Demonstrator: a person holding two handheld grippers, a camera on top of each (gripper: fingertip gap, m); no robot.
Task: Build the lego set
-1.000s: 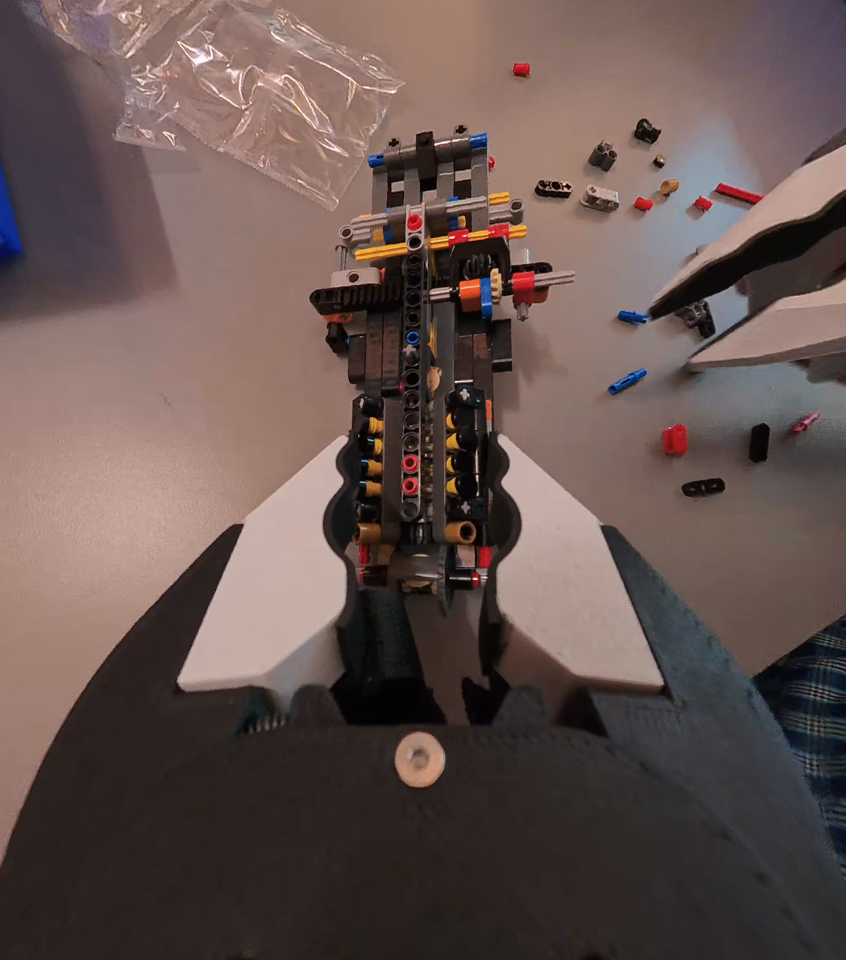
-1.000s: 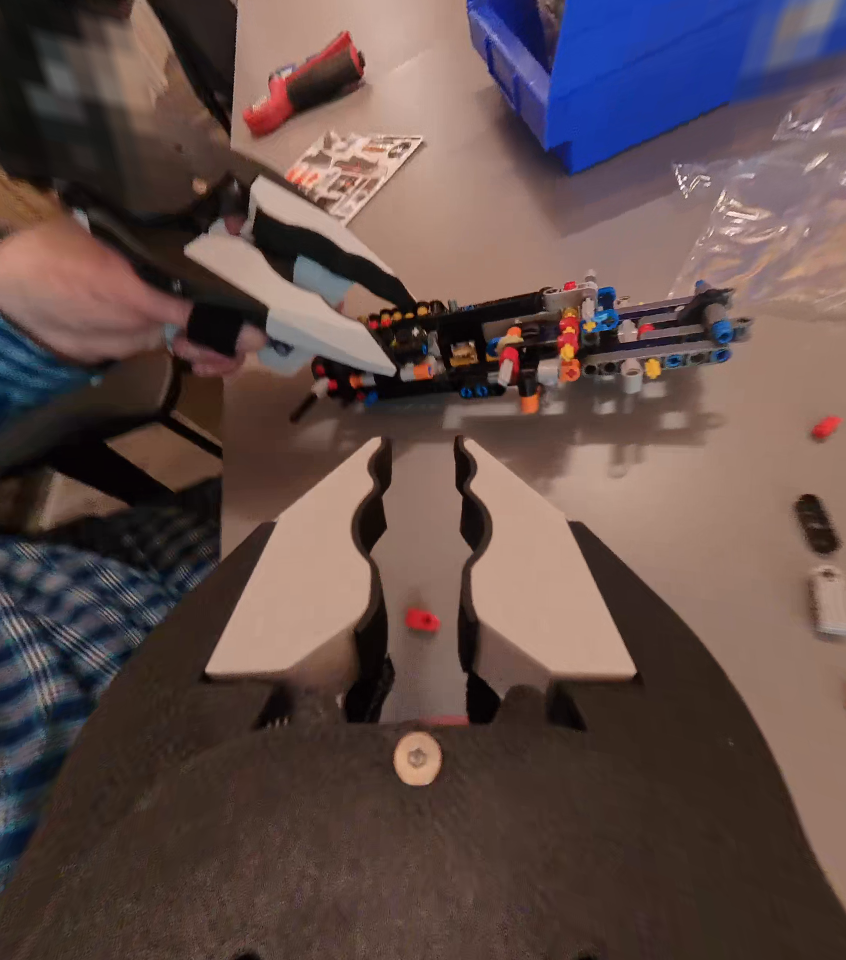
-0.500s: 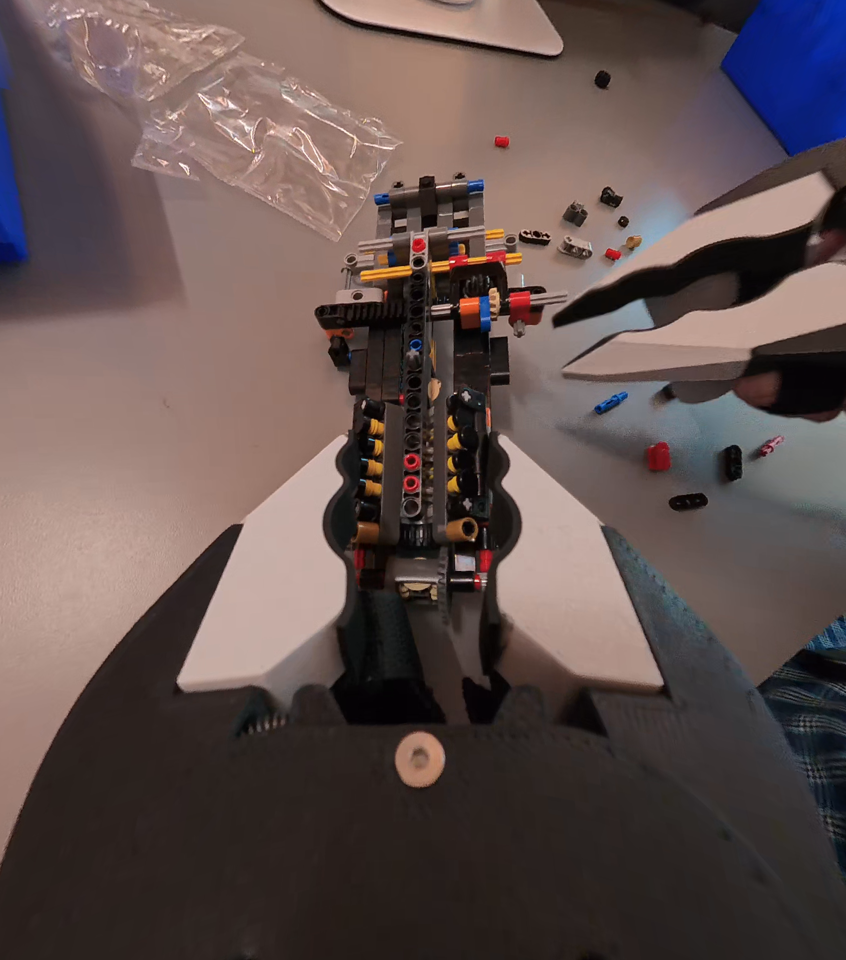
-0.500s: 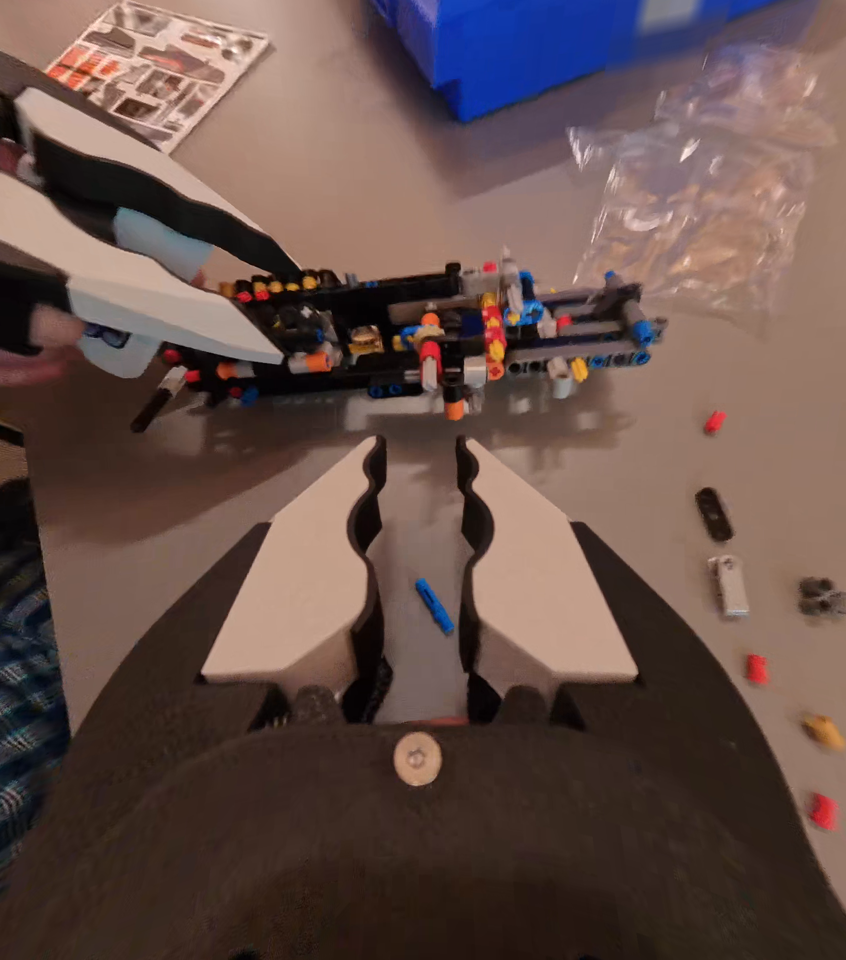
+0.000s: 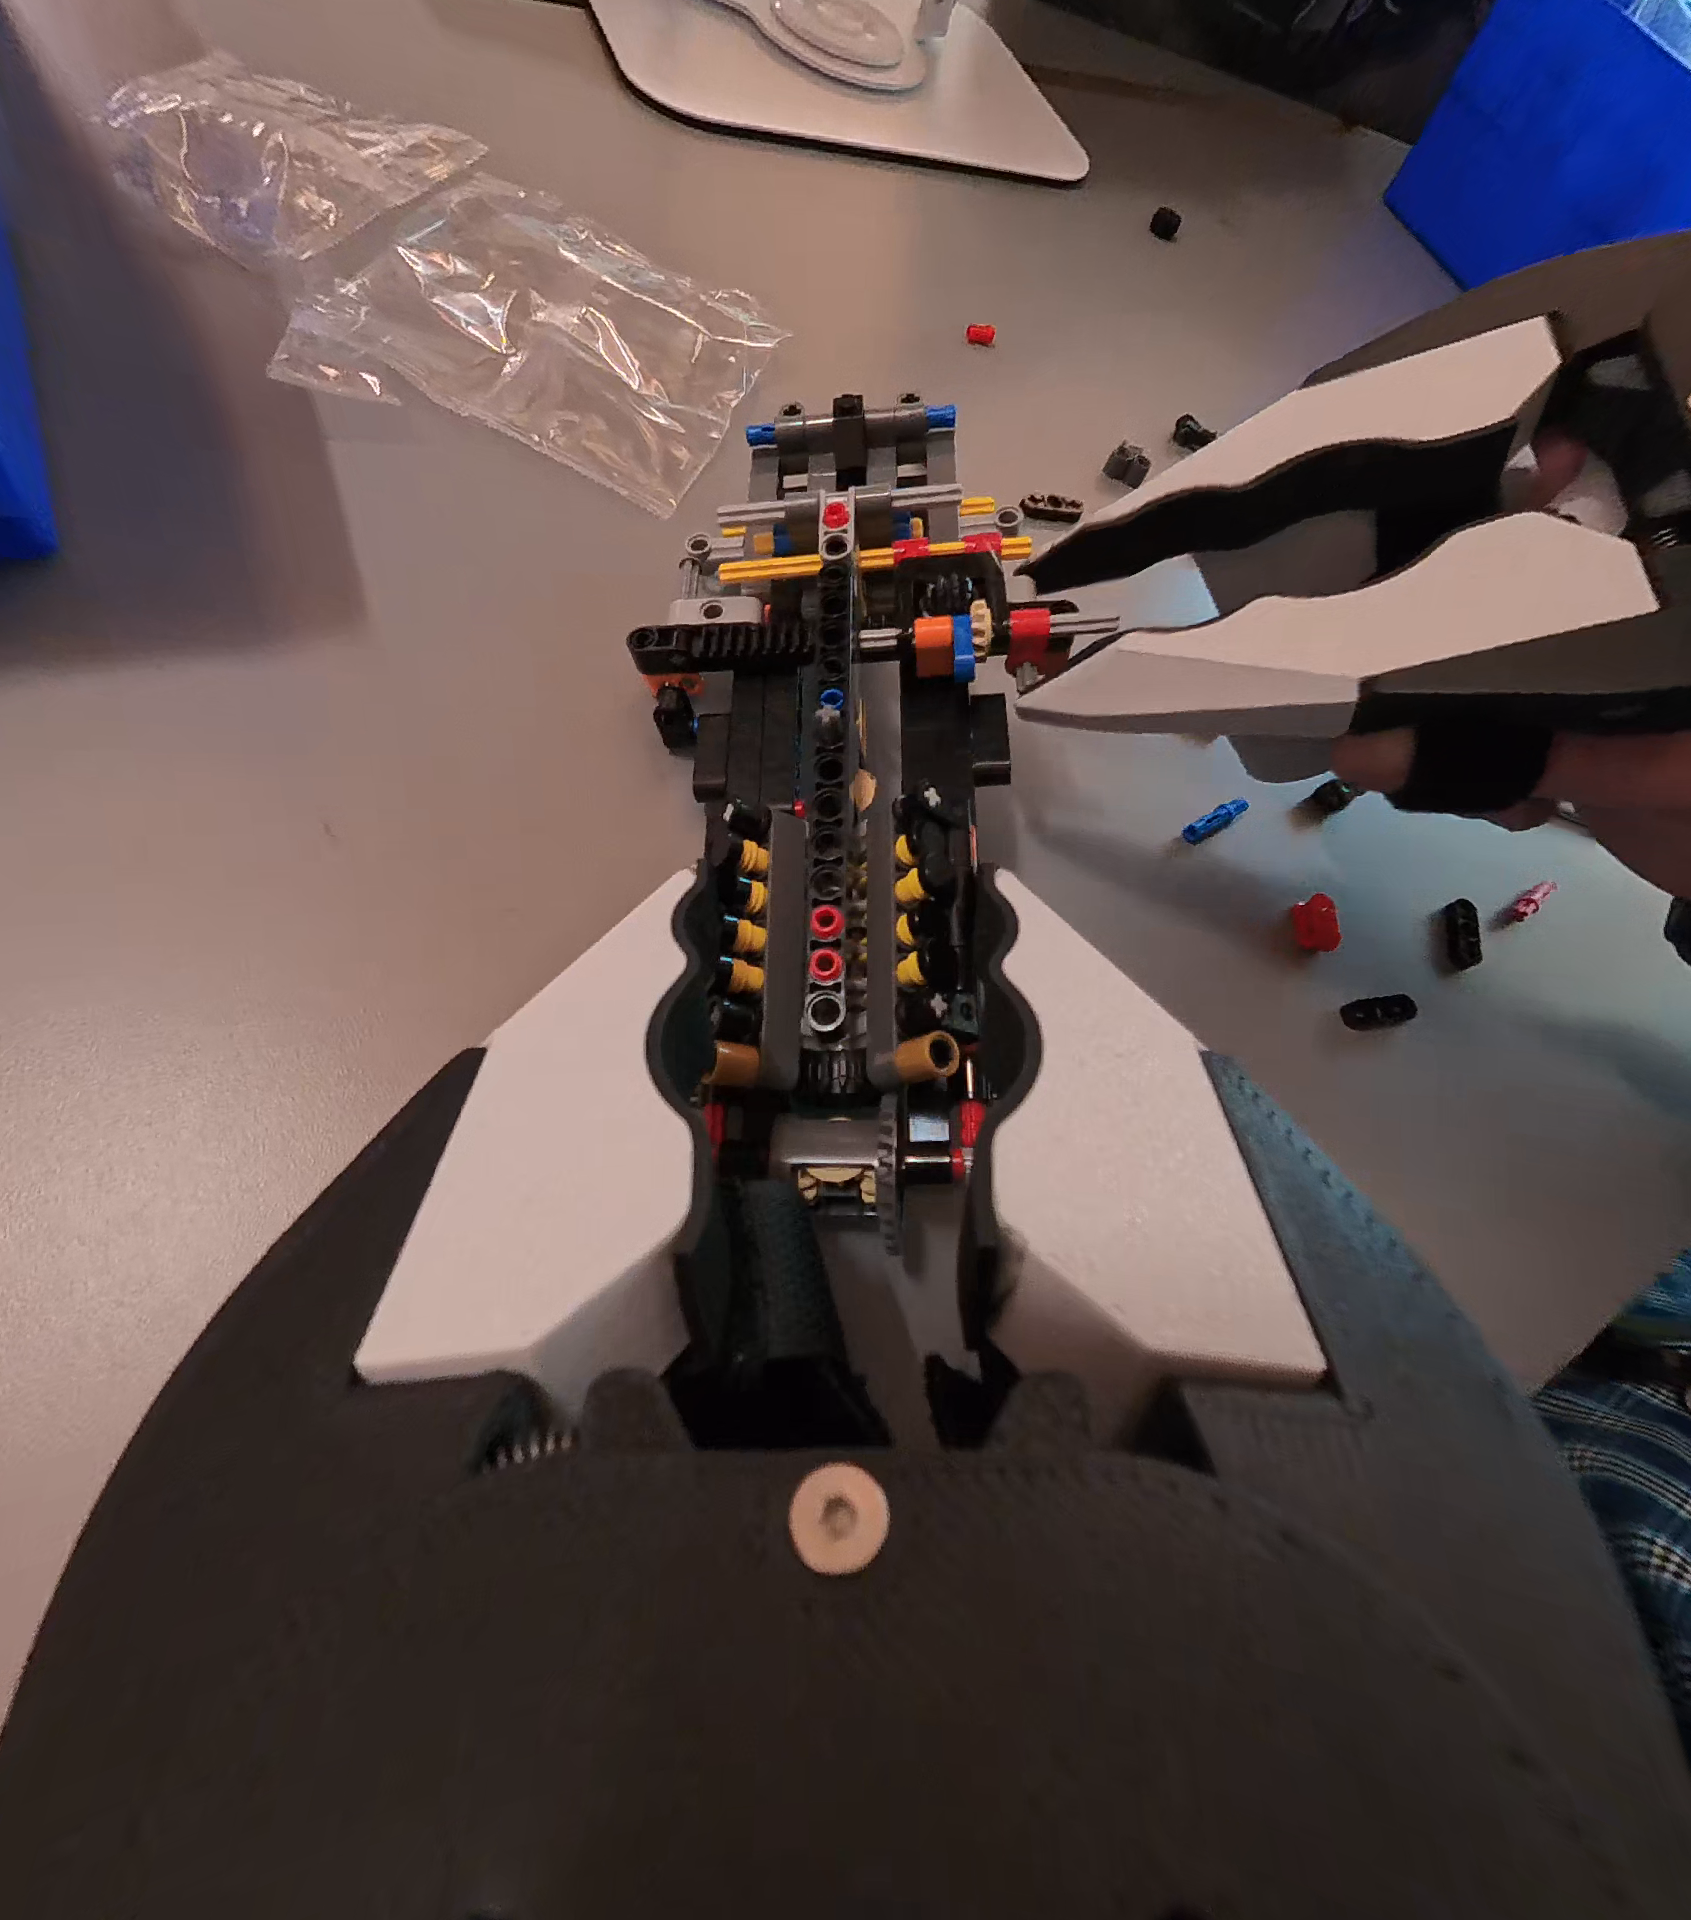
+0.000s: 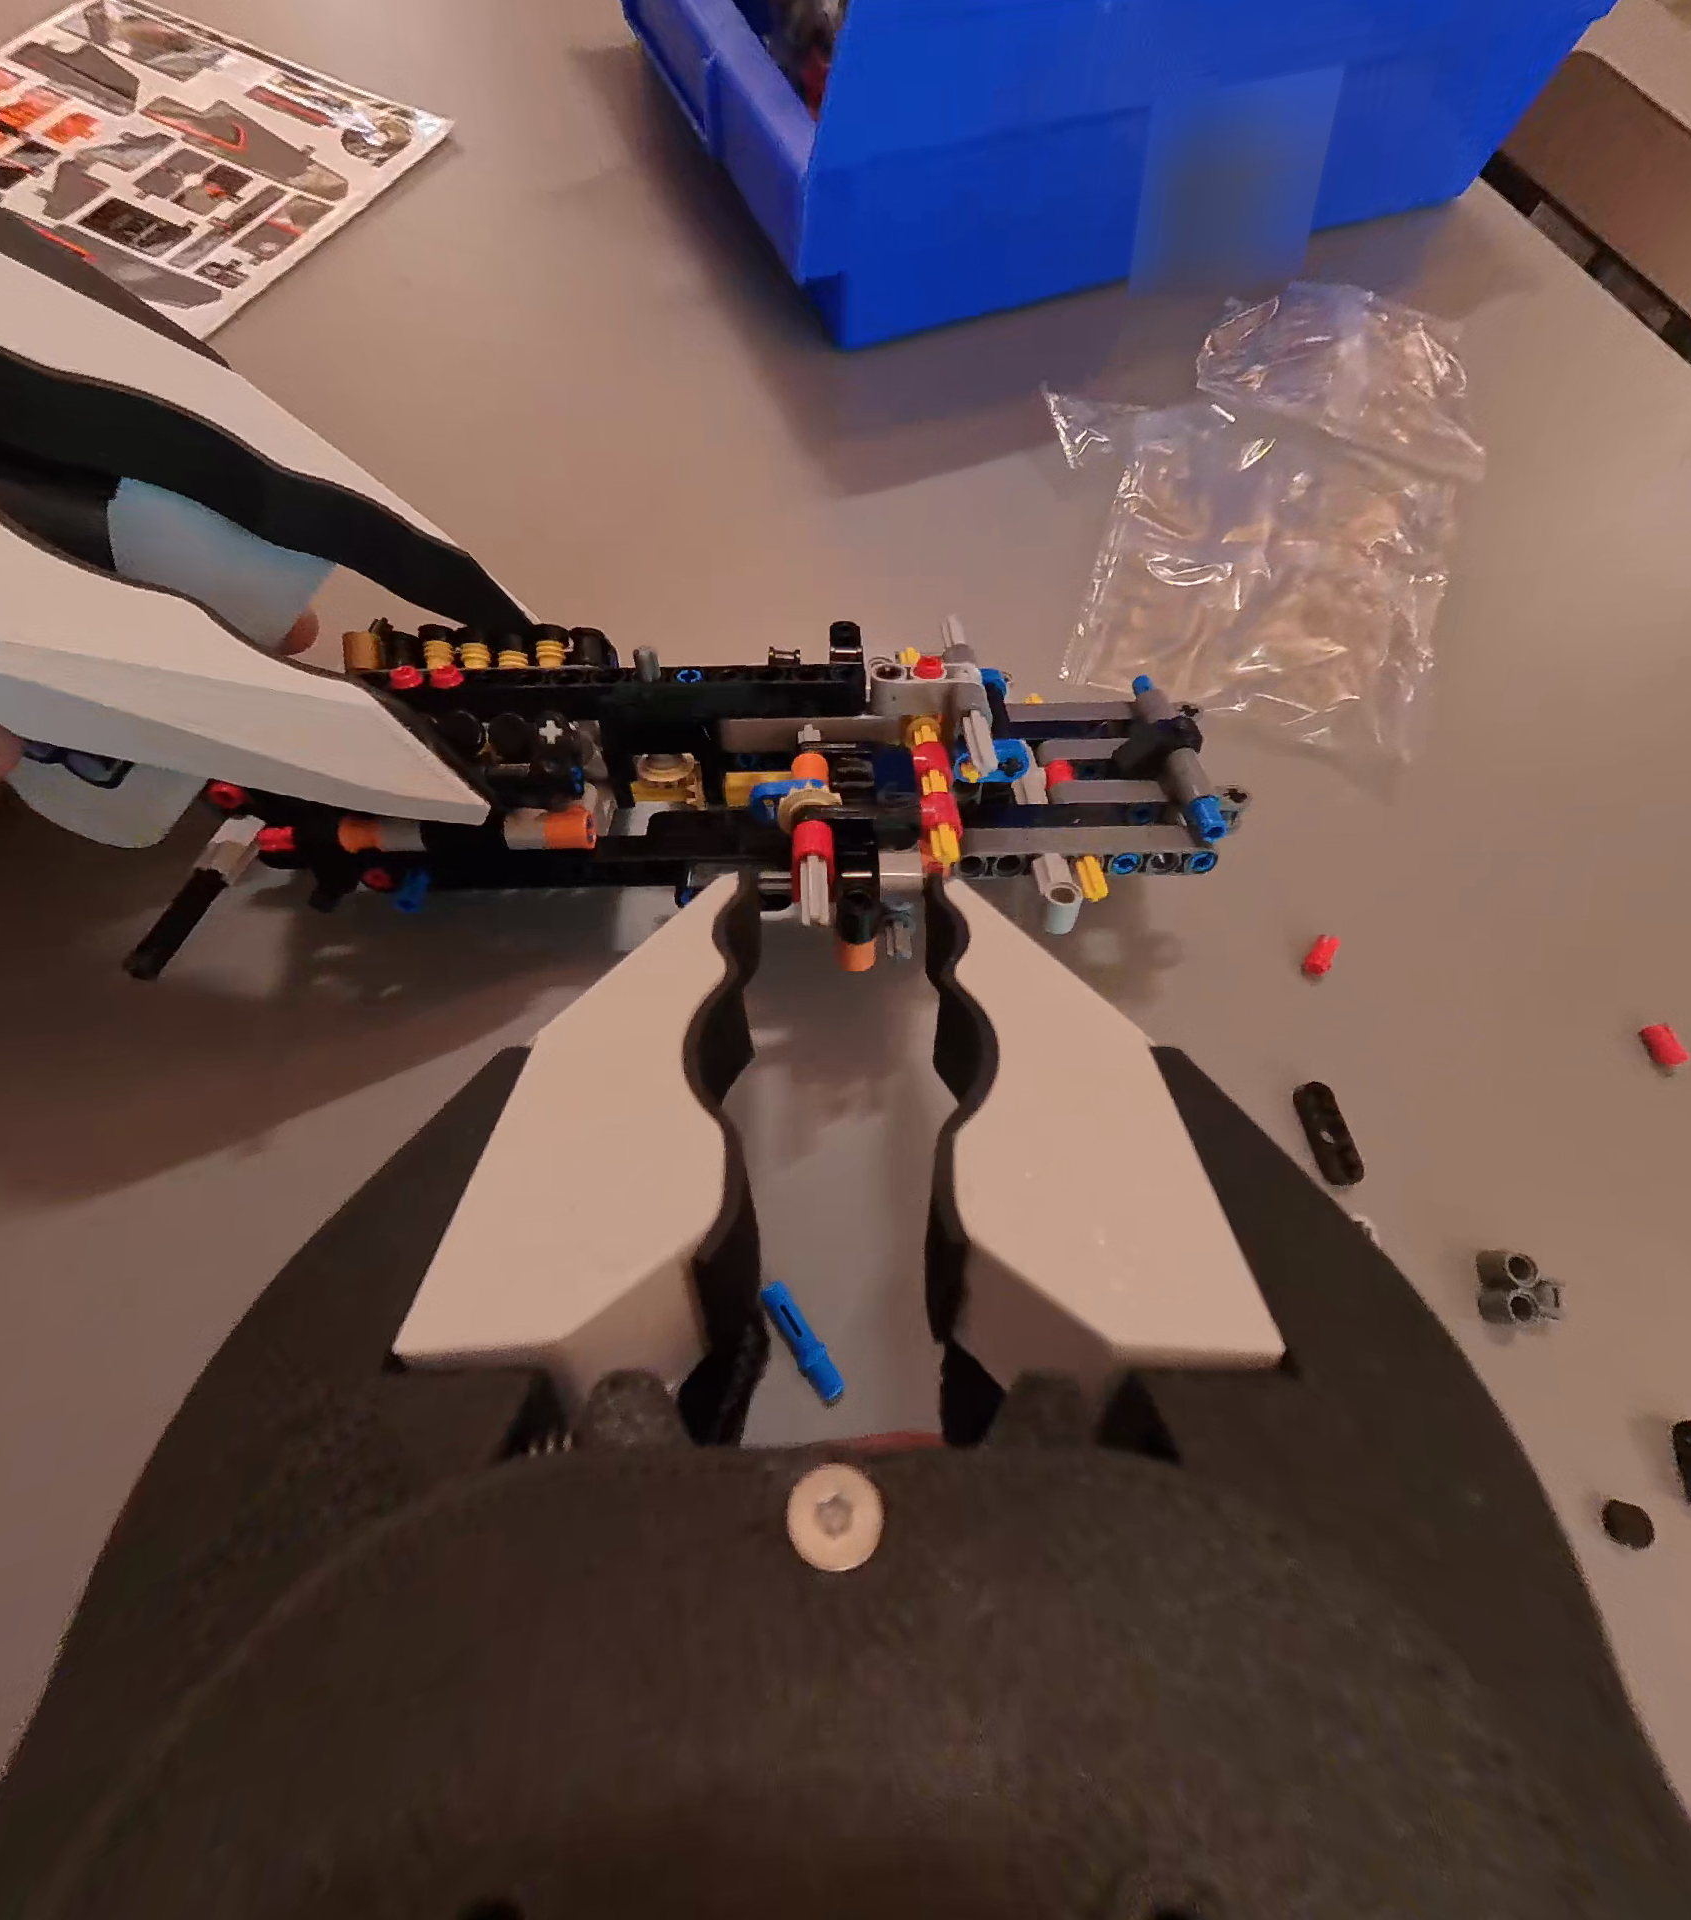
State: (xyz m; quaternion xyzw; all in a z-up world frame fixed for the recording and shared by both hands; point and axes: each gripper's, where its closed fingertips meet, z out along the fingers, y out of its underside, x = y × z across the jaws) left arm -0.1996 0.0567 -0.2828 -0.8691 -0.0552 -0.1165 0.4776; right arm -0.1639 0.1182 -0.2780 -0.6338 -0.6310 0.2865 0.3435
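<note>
Two tools meet over a long lego chassis (image 5: 846,769) lying on the grey bench (image 5: 197,935). Left tool (image 5: 846,914) pinches the chassis' near end between its fingers. Right tool (image 6: 836,904), fingers spread, reaches in from the side, its tips bracketing a grey axle with a red connector (image 6: 810,857) that juts from the chassis. One blue pin (image 6: 801,1342) lies on the bench beneath the right tool; more loose pieces (image 5: 1381,935) lie scattered beside it. Clear plastic bags (image 5: 519,332) and a blue bin (image 6: 1028,156) lie beyond the chassis.
</note>
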